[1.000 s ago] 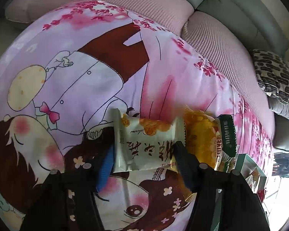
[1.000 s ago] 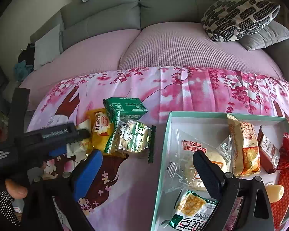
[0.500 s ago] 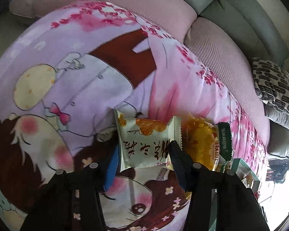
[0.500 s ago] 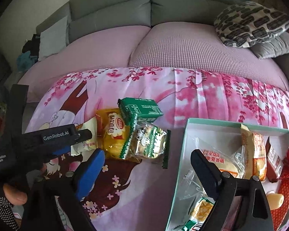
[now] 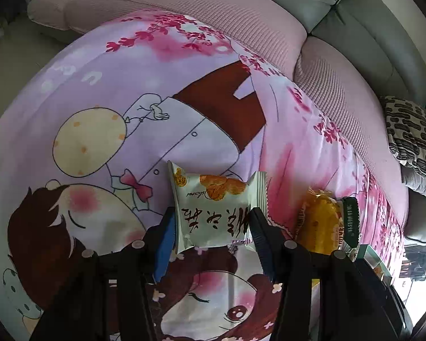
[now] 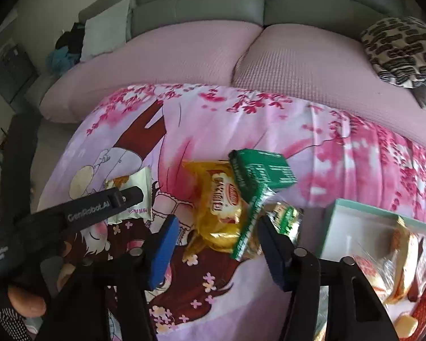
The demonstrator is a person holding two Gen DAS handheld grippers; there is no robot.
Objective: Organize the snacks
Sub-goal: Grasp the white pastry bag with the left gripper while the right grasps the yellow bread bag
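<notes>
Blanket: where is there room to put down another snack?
Bare blanket spreads from the white packet to the pink sofa cushions. It is crowded between that packet and the box: yellow packet, green carton, shiny green packet. The box is filling too.

Bare cloth [image 5: 162,65] beyond snack pile [image 6: 235,207]

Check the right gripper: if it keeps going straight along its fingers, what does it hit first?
Probably the yellow snack packet, lying between the right gripper's closing fingers, with no pad contact visible. Depth is unclear.
</notes>
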